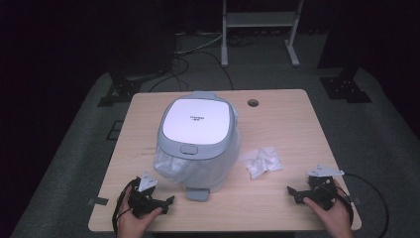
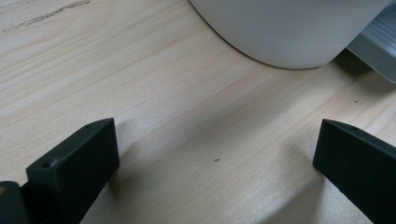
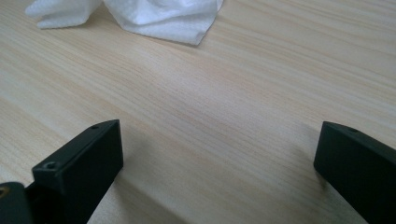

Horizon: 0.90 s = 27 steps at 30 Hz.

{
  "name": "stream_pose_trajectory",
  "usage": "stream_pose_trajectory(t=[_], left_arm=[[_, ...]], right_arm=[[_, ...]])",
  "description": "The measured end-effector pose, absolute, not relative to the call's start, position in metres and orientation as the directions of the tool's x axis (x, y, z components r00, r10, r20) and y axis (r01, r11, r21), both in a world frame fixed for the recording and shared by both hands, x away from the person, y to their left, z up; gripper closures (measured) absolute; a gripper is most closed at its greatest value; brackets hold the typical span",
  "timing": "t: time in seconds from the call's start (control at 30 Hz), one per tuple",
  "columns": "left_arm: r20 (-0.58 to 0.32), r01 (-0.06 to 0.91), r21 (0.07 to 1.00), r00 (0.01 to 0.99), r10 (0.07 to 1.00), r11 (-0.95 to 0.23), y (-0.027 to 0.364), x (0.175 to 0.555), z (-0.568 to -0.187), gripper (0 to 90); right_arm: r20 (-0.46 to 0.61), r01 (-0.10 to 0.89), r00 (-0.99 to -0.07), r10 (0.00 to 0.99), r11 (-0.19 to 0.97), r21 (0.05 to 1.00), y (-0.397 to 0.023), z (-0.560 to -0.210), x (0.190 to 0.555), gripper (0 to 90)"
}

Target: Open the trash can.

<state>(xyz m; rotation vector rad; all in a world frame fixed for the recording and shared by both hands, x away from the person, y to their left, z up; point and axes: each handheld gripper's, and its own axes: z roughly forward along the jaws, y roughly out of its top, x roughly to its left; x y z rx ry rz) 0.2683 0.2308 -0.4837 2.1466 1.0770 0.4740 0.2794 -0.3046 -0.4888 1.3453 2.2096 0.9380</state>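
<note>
In front of the lidded bin (image 1: 198,144), near its pedal, the left gripper (image 1: 166,202) rests on the table (image 1: 282,124) with jaws spread wide, holding nothing. To the bin's right lies a crumpled tissue (image 1: 261,162); near it sits the right gripper (image 1: 293,192), equally wide and empty.

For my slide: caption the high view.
Lidded bin and tissue on table; both open grippers rest near the front edge.

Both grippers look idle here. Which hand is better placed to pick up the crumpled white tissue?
Right, most likely. The right gripper rests open on the table with the tissue just ahead of its jaws; the left gripper sits across the pedal bin.
</note>
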Motion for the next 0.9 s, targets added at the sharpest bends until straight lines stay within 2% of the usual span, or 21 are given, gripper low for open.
stream_pose_trajectory(t=[0.2,0.37,0.4,0.53,0.57,0.73,0.8,0.83,0.87,0.9], left_arm=[[0.020,0.556,0.717,0.588,0.809,-0.421,0.2310,0.2700,-0.4836,0.0],[0.019,0.553,0.728,0.574,0.818,-0.405,0.2329,0.2691,-0.4828,6.9],[0.019,0.543,0.740,0.574,0.819,-0.398,0.2340,0.2676,-0.4822,14.7],[0.015,0.539,0.752,0.561,0.827,-0.379,0.2351,0.2663,-0.4820,21.8],[0.014,0.538,0.758,0.551,0.834,-0.369,0.2361,0.2655,-0.4816,30.0],[-0.005,0.535,0.769,0.553,0.833,-0.350,0.2378,0.2651,-0.4812,45.5],[-0.010,0.531,0.772,0.559,0.829,-0.349,0.2378,0.2654,-0.4811,47.6],[-0.013,0.531,0.772,0.563,0.826,-0.350,0.2376,0.2651,-0.4809,53.2],[-0.017,0.530,0.773,0.567,0.824,-0.349,0.2375,0.2647,-0.4807,53.2],[-0.016,0.528,0.773,0.571,0.821,-0.352,0.2370,0.2635,-0.4801,59.0]], right_arm=[[0.015,0.625,-0.467,0.884,0.318,0.713,-0.3048,-0.4889,0.2796,0.1],[0.016,0.623,-0.475,0.880,0.323,0.712,-0.3056,-0.4888,0.2801,0.2],[0.016,0.623,-0.475,0.880,0.324,0.712,-0.3056,-0.4888,0.2801,0.2],[0.016,0.623,-0.475,0.880,0.324,0.712,-0.3056,-0.4888,0.2801,0.2],[0.015,0.623,-0.474,0.880,0.323,0.712,-0.3056,-0.4888,0.2801,0.2],[0.015,0.623,-0.474,0.881,0.323,0.713,-0.3056,-0.4888,0.2802,0.2],[0.015,0.623,-0.474,0.881,0.323,0.713,-0.3057,-0.4888,0.2802,0.1],[0.015,0.622,-0.474,0.880,0.323,0.713,-0.3057,-0.4888,0.2802,0.2],[0.015,0.622,-0.474,0.880,0.323,0.713,-0.3057,-0.4888,0.2802,0.2],[0.015,0.622,-0.474,0.881,0.323,0.713,-0.3057,-0.4888,0.2802,0.2]])
